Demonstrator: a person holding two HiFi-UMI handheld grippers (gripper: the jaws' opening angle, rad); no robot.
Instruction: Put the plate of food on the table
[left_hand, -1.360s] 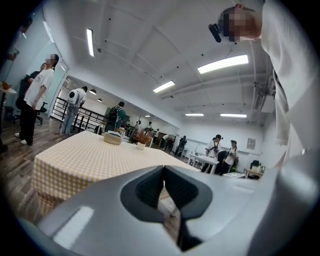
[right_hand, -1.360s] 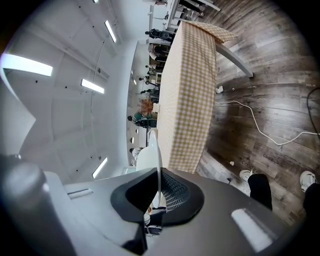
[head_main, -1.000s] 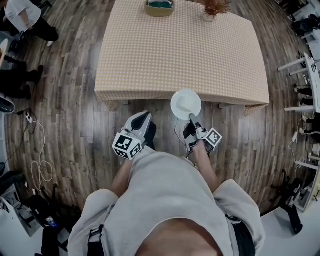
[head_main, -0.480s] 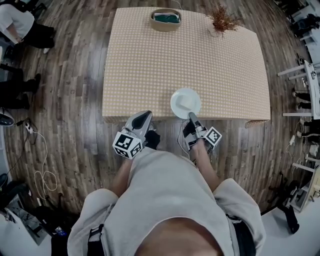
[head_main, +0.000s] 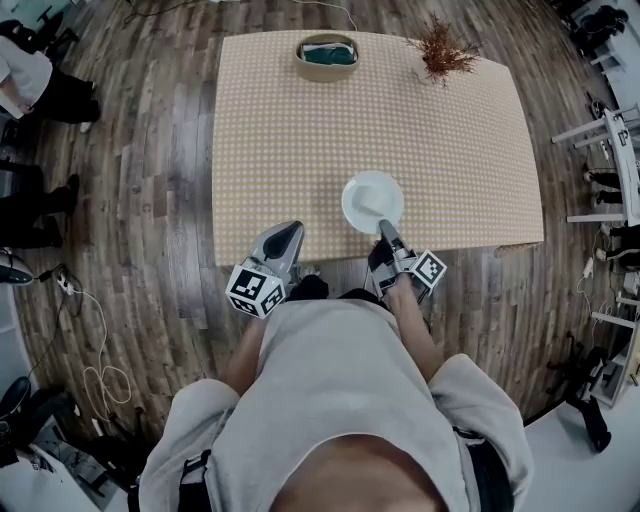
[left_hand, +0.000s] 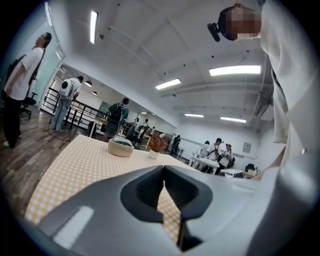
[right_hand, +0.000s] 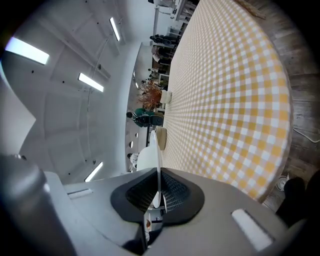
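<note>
A round white plate (head_main: 372, 202) hangs over the near part of the checked table (head_main: 300, 130), level, with something pale on it. My right gripper (head_main: 384, 230) is shut on the plate's near rim. In the right gripper view the plate (right_hand: 158, 150) shows edge-on, clamped between the dark pads (right_hand: 172, 192), with the cloth (right_hand: 225, 100) beside it. My left gripper (head_main: 288, 232) is shut and holds nothing, just short of the table's front edge, left of the plate. In the left gripper view its tips (left_hand: 164, 171) meet, with the cloth (left_hand: 75, 165) beyond them.
A round basket (head_main: 327, 55) and a small pot of dried plant (head_main: 440, 50) stand at the table's far edge. People stand at the far left (head_main: 40, 80). A white cable (head_main: 100, 370) lies on the wooden floor. White desks (head_main: 610, 150) stand at the right.
The table has come closer in the head view. The plate, which was over the floor short of the table's front edge, is now over the cloth. Both grippers stay shut.
</note>
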